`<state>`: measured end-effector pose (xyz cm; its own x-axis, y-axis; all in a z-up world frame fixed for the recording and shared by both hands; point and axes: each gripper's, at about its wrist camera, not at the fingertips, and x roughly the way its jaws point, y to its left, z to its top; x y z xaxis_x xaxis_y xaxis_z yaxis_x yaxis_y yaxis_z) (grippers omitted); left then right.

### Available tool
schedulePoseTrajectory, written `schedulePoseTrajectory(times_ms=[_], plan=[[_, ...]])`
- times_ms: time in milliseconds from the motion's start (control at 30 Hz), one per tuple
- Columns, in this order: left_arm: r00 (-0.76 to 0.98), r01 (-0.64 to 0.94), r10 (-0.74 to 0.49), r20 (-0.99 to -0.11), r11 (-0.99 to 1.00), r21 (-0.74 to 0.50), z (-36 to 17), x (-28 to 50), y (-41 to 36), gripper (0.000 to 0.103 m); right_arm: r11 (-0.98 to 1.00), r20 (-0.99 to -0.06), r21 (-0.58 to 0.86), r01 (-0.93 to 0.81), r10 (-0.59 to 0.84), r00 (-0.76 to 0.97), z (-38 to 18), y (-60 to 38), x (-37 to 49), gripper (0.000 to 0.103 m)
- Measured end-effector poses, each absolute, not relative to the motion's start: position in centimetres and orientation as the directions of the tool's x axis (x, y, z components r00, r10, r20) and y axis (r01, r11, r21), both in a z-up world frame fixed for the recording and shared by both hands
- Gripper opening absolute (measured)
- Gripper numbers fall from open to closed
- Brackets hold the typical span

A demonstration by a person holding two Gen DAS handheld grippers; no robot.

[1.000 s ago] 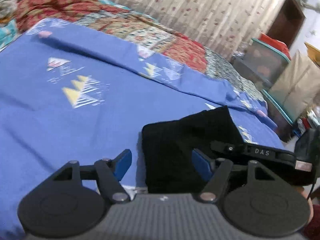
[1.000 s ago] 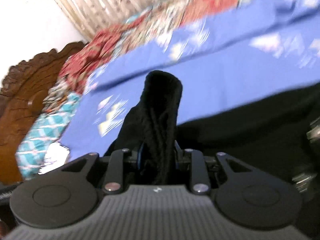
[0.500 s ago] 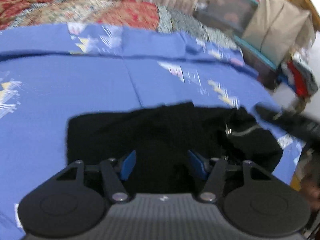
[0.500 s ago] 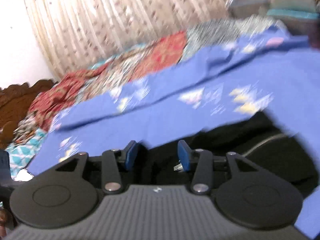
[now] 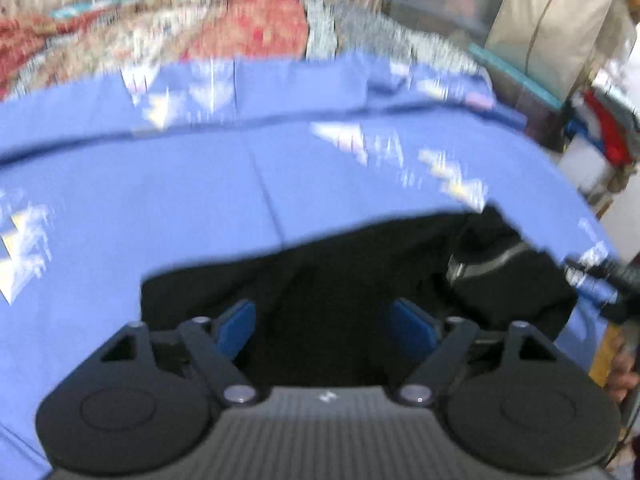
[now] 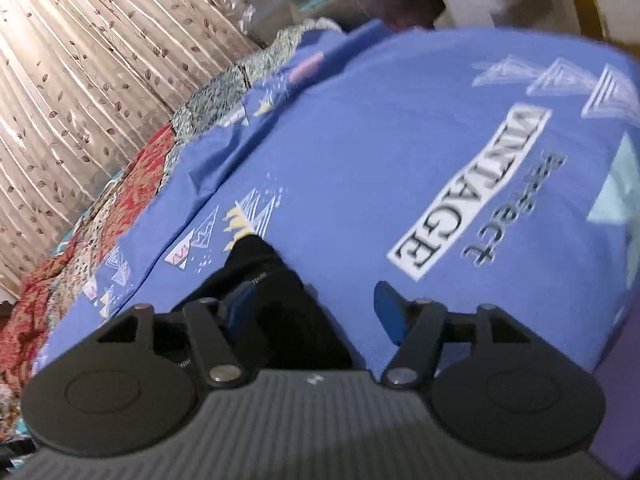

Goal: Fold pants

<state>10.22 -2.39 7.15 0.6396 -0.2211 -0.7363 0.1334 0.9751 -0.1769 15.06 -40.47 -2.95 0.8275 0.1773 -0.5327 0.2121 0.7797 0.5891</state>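
The black pants (image 5: pixel 352 280) lie in a folded heap on the blue bed sheet (image 5: pixel 200 184), with a silver zipper showing at their right end. My left gripper (image 5: pixel 325 326) hovers open just above their near edge, empty. In the right wrist view a corner of the pants (image 6: pixel 276 296) lies under my left blue finger. My right gripper (image 6: pixel 316 314) is open and empty, off the right end of the pants over the sheet (image 6: pixel 400 140) with its VINTAGE print.
A patchwork quilt (image 5: pixel 248 36) lies along the far side of the bed, before a leaf-print curtain (image 6: pixel 80 72). Storage boxes and a beige bag (image 5: pixel 552 28) stand past the bed's right end. The other gripper's dark body (image 5: pixel 616 280) shows at the right.
My right gripper has let go of the pant fabric, opened wide and swung away to the right. My left gripper has turned to face the pants, which now lie flatter on the sheet.
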Motion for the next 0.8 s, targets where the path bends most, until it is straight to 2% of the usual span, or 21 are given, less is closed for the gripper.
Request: schedulePoseTrajectory(times_ms=[67, 100, 133, 200, 233, 300, 333, 367, 500, 633, 700, 733, 767, 800], plan=[[0.652, 0.136, -0.23, -0.722, 0.973, -0.188, 8.5, 10.6, -2.7, 0.08, 0.771, -0.536, 0.61, 0.183, 0.232, 0.811, -3.4, -40.0, 15.0, 0.064], [0.653, 0.14, -0.243, -0.717, 0.969, -0.202, 9.0, 10.8, -2.9, 0.081, 0.771, -0.542, 0.616, 0.165, 0.262, 0.798, -3.4, -39.7, 15.3, 0.055], [0.649, 0.146, -0.26, -0.714, 0.965, -0.219, 9.4, 10.9, -3.1, 0.082, 0.773, -0.547, 0.617, 0.145, 0.289, 0.786, -3.4, -39.1, 15.5, 0.03], [0.634, 0.165, -0.304, -0.711, 0.952, -0.259, 10.1, 11.6, -3.9, 0.083, 0.81, -0.54, 0.578, 0.098, 0.289, 0.79, -2.3, -37.4, 15.1, 0.021], [0.624, 0.179, -0.321, -0.712, 0.946, -0.27, 10.3, 11.9, -4.4, 0.084, 0.835, -0.523, 0.547, 0.055, 0.289, 0.801, -1.3, -36.2, 14.7, 0.02], [0.606, 0.21, -0.347, -0.716, 0.938, -0.276, 10.7, 12.7, -6.0, 0.092, 0.87, -0.484, 0.492, -0.034, 0.305, 0.82, 0.2, -34.0, 14.1, 0.02], [0.602, 0.226, -0.355, -0.715, 0.935, -0.274, 11.1, 13.0, -6.9, 0.101, 0.884, -0.46, 0.459, -0.088, 0.321, 0.828, 1.1, -32.7, 13.6, 0.02], [0.598, 0.248, -0.368, -0.712, 0.93, -0.273, 11.6, 13.4, -7.8, 0.103, 0.896, -0.437, 0.42, -0.146, 0.341, 0.832, 2.1, -31.2, 13.1, 0.02], [0.559, 0.343, -0.428, -0.71, 0.899, -0.272, 12.5, 14.2, -10.9, 0.103, 0.9, -0.385, 0.258, -0.35, 0.428, 0.817, 3.8, -26.0, 11.4, 0.02], [0.535, 0.346, -0.417, -0.735, 0.902, -0.26, 11.7, 14.9, -11.9, 0.102, 0.854, -0.36, 0.147, -0.499, 0.516, 0.777, 4.6, -22.1, 9.9, 0.02], [0.546, 0.315, -0.399, -0.737, 0.912, -0.261, 11.1, 14.9, -11.1, 0.08, 0.823, -0.349, 0.139, -0.552, 0.562, 0.75, 5.0, -21.4, 9.1, 0.02], [0.554, 0.291, -0.379, -0.741, 0.922, -0.254, 10.9, 15.0, -10.5, 0.049, 0.804, -0.343, 0.138, -0.578, 0.587, 0.734, 5.2, -21.0, 8.9, 0.02], [0.565, 0.26, -0.357, -0.744, 0.933, -0.25, 10.7, 14.9, -9.5, 0.027, 0.789, -0.339, 0.129, -0.601, 0.605, 0.721, 5.5, -20.4, 8.7, 0.02], [0.57, 0.239, -0.357, -0.74, 0.934, -0.266, 10.8, 14.8, -8.6, 0.024, 0.779, -0.341, 0.118, -0.615, 0.614, 0.712, 5.7, -19.9, 8.7, 0.02]])
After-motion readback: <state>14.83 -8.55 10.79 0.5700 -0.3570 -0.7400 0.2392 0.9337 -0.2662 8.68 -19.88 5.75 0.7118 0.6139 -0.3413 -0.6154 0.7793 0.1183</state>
